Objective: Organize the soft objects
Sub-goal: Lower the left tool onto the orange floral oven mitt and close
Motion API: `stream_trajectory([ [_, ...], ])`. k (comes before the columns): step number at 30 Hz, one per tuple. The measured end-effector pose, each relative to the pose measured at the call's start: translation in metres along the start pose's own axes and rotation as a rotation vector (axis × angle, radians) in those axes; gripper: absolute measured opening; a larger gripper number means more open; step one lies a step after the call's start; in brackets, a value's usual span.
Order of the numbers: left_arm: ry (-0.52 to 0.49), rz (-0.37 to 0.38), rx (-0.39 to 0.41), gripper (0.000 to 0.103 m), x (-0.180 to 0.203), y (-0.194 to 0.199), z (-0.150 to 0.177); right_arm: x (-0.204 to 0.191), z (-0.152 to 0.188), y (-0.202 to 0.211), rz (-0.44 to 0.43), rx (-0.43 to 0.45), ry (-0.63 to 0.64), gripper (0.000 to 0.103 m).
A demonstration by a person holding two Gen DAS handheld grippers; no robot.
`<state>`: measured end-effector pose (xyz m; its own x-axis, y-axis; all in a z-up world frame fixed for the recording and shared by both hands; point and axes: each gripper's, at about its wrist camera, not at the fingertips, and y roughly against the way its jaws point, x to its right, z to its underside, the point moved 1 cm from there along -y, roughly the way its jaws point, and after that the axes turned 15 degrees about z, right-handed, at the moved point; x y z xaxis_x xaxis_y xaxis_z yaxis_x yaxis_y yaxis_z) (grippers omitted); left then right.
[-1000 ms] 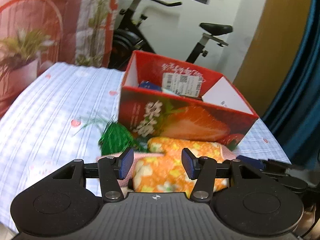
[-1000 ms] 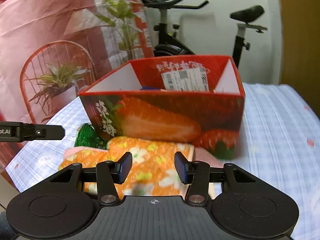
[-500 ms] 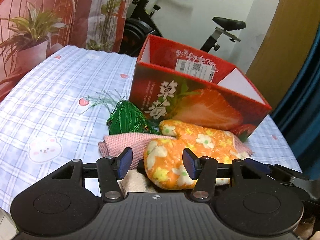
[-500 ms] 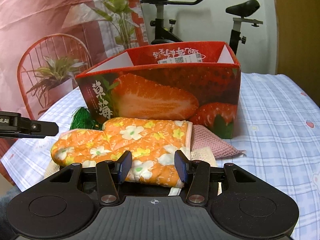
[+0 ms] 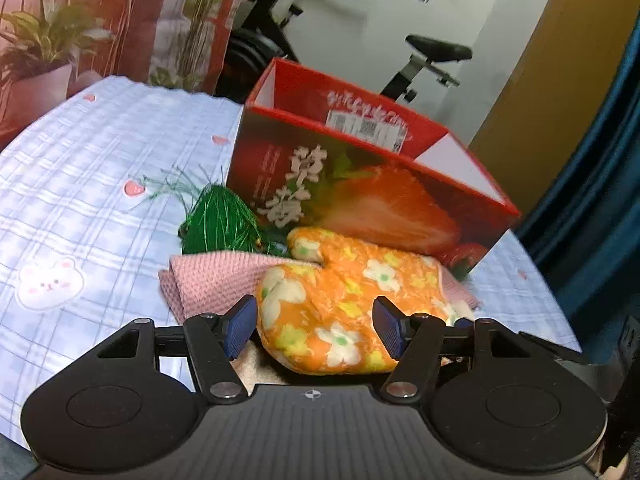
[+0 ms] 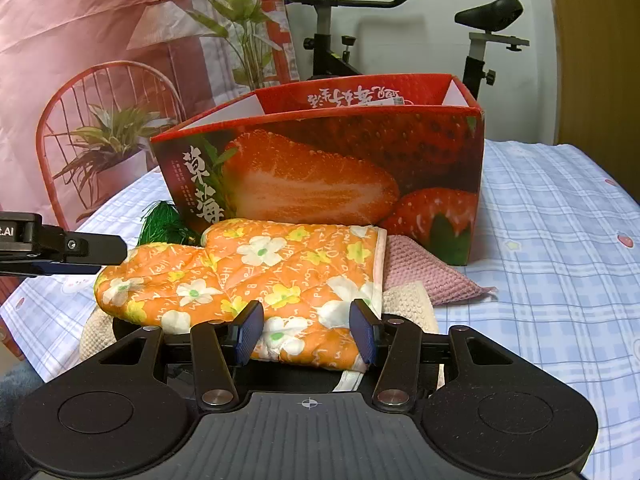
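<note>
Two hand-held grippers, left (image 5: 314, 322) and right (image 6: 306, 332), both wide and empty, flank the orange mitt (image 6: 248, 276) lying left-to-right atop cloths near the strawberry box (image 6: 320, 176); right nearer its cuff.

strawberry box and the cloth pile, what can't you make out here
- Inside of the box: floor hidden by its front wall in both views.
- Cream cloth: mostly covered by the oven mitt.
- Pink cloth: partly under the mitt.
- Label in the box: print too small.
</note>
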<state>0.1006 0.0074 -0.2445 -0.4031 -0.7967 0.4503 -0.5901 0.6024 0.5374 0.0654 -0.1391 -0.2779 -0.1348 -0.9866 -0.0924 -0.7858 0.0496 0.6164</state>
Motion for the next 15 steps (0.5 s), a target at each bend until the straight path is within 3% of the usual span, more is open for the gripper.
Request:
stream_trajectory([
  [4,0.047,-0.063,-0.024,0.064,-0.012,-0.013,-0.004,-0.001,0.001,0.000,0.002,0.000,0.003,0.046],
  [7,0.091,0.002,-0.032,0.057,-0.014,-0.015,-0.008,-0.001,0.001,0.000,0.002,0.000,-0.002,0.046],
  [15,0.019,0.099,0.012,0.056,0.012,-0.004,-0.014,-0.002,0.002,0.000,0.006,-0.003,0.000,0.046],
])
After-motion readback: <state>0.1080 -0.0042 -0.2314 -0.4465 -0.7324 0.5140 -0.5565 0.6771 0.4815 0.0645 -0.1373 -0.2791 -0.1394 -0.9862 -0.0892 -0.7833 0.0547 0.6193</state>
